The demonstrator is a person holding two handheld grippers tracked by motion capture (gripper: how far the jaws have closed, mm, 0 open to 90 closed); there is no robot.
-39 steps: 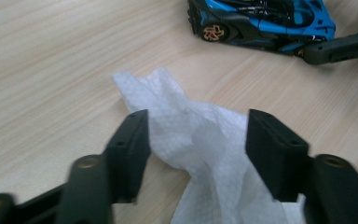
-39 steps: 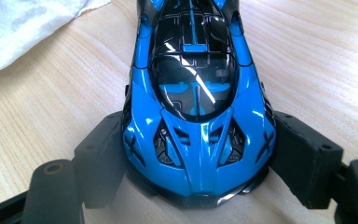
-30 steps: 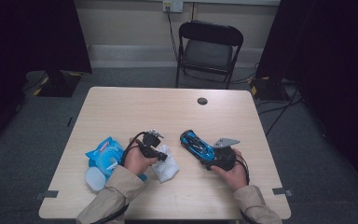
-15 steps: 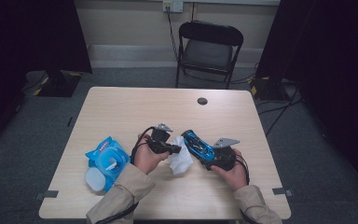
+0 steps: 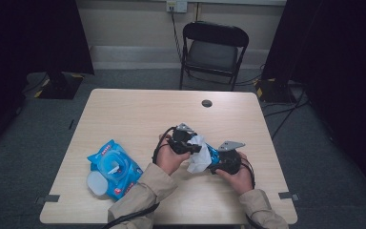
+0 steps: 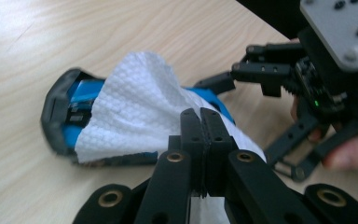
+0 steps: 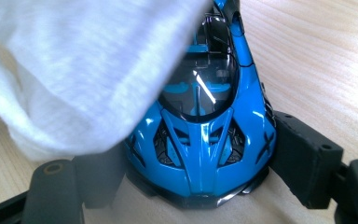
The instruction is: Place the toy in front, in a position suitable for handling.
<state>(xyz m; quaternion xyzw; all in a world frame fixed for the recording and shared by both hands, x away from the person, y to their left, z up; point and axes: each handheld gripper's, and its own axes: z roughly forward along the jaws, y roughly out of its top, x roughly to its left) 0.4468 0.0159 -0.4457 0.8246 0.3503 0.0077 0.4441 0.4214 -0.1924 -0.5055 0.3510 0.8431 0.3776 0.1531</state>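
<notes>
Left tongs [image 6: 200, 123]: black jaws pressed together, pinching a white wipe [image 6: 135, 119]; seen from above [image 5: 190, 147], they hold the wipe [image 5: 198, 157] over the car [image 5: 213, 153].
Right tongs [image 7: 193, 182]: jaws set wide, their pads clamping the two flanks of the car [image 7: 205, 140]; seen from above [image 5: 219, 161], they hold it low on the worktop [image 5: 138, 112].
Wipe: soft sheet with an embossed, dimpled weave, crumpled and draped over the car's top, hanging loose at its edges.
Car [image 6: 70, 116]: toy model, glossy blue shell with black vents and trim, dark tinted canopy, low pointed wedge form; it lies near the worktop's middle, towards the person's side.
Worktop: pale wood-grain laminate, rounded corners, a small dark round cap [image 5: 207, 103] near its far edge.
Pack [image 5: 114, 167]: blue crinkled film pouch with a round white lid flipped open, lying well to the left of the car.
</notes>
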